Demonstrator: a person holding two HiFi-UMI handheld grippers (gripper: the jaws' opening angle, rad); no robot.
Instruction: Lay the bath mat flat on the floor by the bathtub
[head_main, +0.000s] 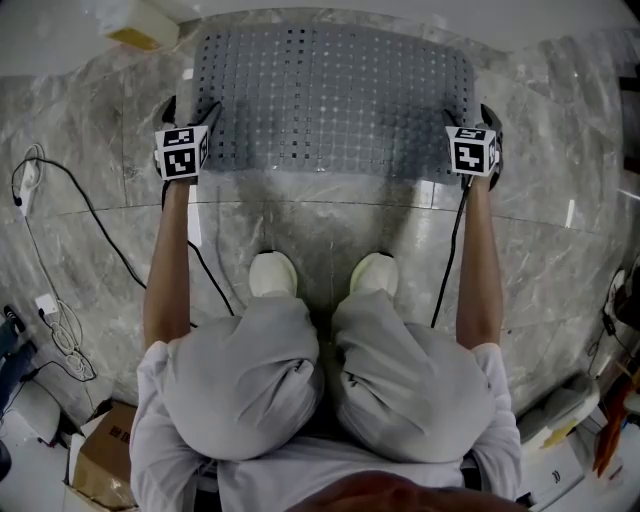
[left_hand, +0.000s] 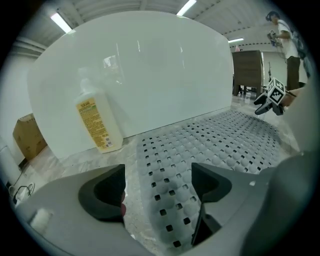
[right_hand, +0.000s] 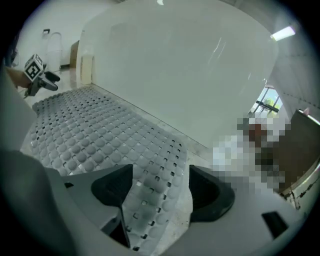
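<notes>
The grey perforated rubber bath mat (head_main: 330, 100) lies spread on the marbled grey stone floor (head_main: 560, 150), its far edge just beside the white bathtub (left_hand: 150, 70); my left tool (left_hand: 157, 187) and right tool (right_hand: 160, 192) stand at its near corners, jaws apart, the mat's edge between them; a white bottle with a yellow label (left_hand: 97, 120) stands by the tub, left of the mat.

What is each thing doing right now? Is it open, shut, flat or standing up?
bath mat: spread out on the floor, not folded.
left tool: open, jaws either side of a mat corner.
right tool: open, jaws either side of the other near corner.
bottle: standing upright.
</notes>
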